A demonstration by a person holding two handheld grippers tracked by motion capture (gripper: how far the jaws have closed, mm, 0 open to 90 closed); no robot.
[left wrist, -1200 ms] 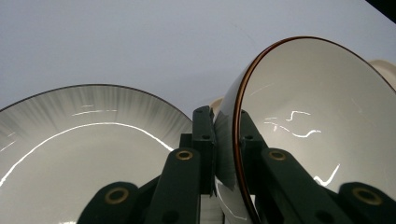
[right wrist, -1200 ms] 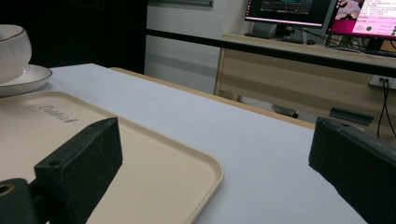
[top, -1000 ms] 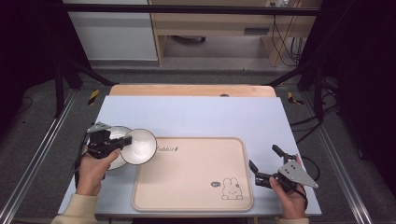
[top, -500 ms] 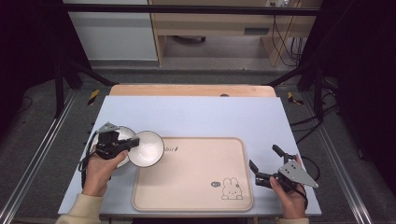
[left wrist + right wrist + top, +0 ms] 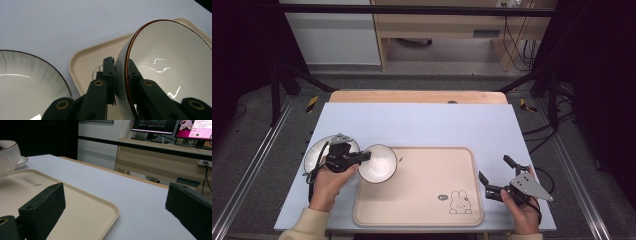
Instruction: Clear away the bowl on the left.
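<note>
The left hand-held gripper (image 5: 362, 157) pinches the rim of a white bowl (image 5: 378, 163), one jaw inside and one outside, and holds it tilted over the near-left corner region of the beige tray (image 5: 422, 200), its mouth facing up and somewhat toward the worktop's near edge. The left gripper view shows the bowl's (image 5: 170, 72) brown rim line clamped between the jaws, with the tray's corner (image 5: 85, 67) behind. A plate (image 5: 319, 150) lies on the worktop (image 5: 422, 120) near its left edge, beside the tray. The right hand-held gripper (image 5: 494, 175) rests off the tray's right edge, jaws spread wide and empty. Its own view shows monitors (image 5: 172, 126) on a wooden desk (image 5: 162, 157) beyond the worktop's pale blue cover.
</note>
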